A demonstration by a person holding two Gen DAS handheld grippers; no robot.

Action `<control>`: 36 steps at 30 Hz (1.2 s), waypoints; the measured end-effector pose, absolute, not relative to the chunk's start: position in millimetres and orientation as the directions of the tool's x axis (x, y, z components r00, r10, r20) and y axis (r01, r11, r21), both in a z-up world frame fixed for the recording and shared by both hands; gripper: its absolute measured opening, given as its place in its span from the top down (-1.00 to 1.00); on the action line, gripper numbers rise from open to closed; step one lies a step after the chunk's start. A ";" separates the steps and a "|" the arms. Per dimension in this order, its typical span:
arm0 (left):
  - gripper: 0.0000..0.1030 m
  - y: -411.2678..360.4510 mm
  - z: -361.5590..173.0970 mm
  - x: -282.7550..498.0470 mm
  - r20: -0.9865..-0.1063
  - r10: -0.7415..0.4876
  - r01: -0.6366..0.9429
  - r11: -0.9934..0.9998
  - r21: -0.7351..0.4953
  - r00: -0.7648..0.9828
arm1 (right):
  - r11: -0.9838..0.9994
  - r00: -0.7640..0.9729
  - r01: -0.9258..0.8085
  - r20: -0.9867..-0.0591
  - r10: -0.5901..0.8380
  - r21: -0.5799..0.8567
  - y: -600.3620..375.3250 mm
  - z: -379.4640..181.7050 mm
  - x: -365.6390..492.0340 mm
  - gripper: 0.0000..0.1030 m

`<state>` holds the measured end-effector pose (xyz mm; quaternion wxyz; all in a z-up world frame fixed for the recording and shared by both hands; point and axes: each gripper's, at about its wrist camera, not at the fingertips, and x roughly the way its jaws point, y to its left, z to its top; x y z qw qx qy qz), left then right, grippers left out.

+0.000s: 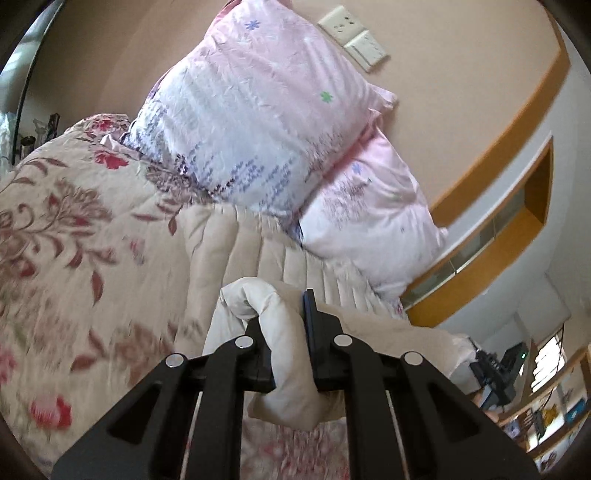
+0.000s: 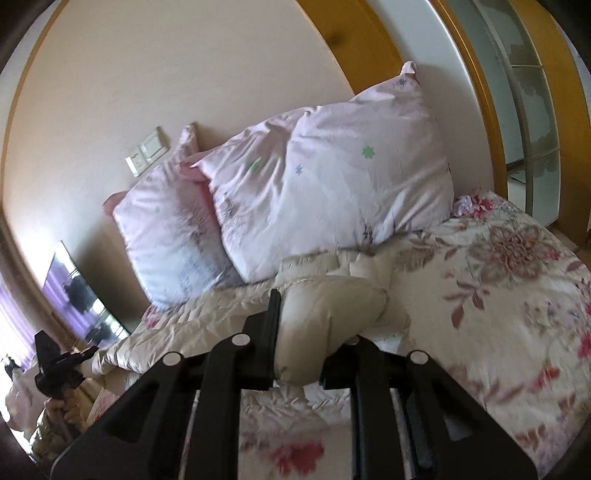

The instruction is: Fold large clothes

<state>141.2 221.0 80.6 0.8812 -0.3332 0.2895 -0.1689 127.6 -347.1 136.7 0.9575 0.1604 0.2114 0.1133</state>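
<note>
A cream quilted puffer garment (image 1: pixel 236 258) lies across the flowered bedspread and stretches toward the pillows. My left gripper (image 1: pixel 282 332) is shut on a bunched edge of it (image 1: pixel 284 369), lifted off the bed. My right gripper (image 2: pixel 314 332) is shut on another bunched edge of the same garment (image 2: pixel 325 325); the rest of it trails left over the bed (image 2: pixel 207 317). The right gripper shows small at the right edge of the left wrist view (image 1: pixel 493 373). The left gripper shows small at the lower left of the right wrist view (image 2: pixel 55 362).
Two pink and white pillows (image 1: pixel 258 118) (image 2: pixel 332 184) lean on the wall at the head of the bed. The flowered bedspread (image 1: pixel 74 240) (image 2: pixel 517 295) covers the bed. Wall switches (image 1: pixel 354 33), a wooden wardrobe frame (image 2: pixel 480 92) and shelves (image 1: pixel 554 413) stand around it.
</note>
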 end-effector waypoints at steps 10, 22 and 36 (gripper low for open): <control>0.80 225.6 56.3 237.4 -0.433 -0.471 0.021 0.694 -0.719 0.768 | 0.912 0.864 -0.044 -0.443 0.239 0.408 -334.8 110.3 240.4 0.62; 0.63 230.6 8.7 304.5 -0.405 -0.564 -0.032 0.556 -0.831 0.720 | 0.838 0.801 0.091 -0.540 0.259 0.538 -348.4 65.5 339.0 -0.21; -0.21 263.4 12.1 285.6 -0.389 -0.511 -0.055 0.551 -0.833 0.766 | 0.880 0.782 0.172 -0.605 0.151 0.443 -381.5 63.2 331.4 -0.41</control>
